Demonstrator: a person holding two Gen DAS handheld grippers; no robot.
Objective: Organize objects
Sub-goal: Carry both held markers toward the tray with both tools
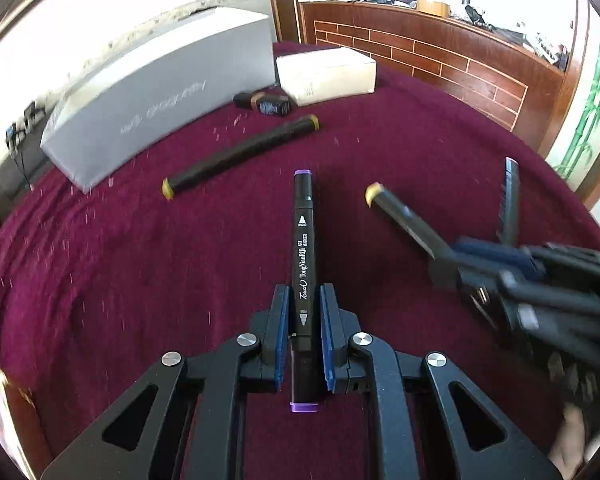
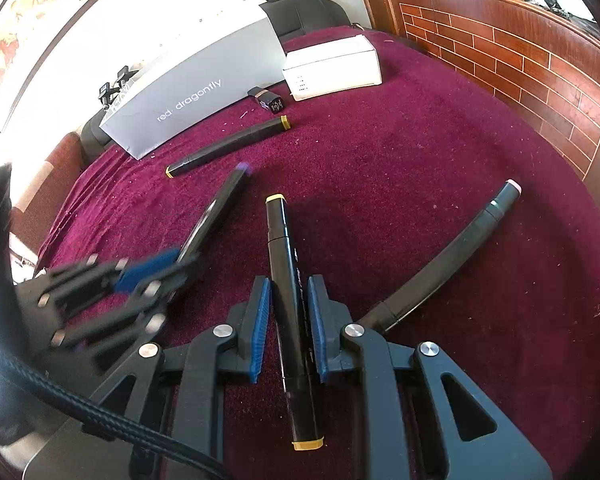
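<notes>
left gripper (image 1: 304, 320) clamping purple-capped marker (image 1: 303, 240), frame centre | right gripper (image 2: 288, 316) gripping yellow-capped marker (image 2: 290, 300), centre | remaining: second yellow marker (image 2: 228, 146) upper left, pink-capped marker (image 2: 452, 256) right, both lying loose on cloth (image 2: 420, 140)

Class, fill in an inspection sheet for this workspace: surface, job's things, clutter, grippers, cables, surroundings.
Surface: maroon cloth, speckled with lint.
Job's things: purple-capped marker and yellow-capped marker held; second yellow-capped marker and pink-capped marker lying loose.
Clutter: grey box, white box, small dark packet.
Grippers: left gripper shut on purple-capped marker; right gripper shut on yellow-capped marker.
Cables: braided cable beside right gripper.
Surroundings: brick-pattern wooden panel, framed picture.
</notes>
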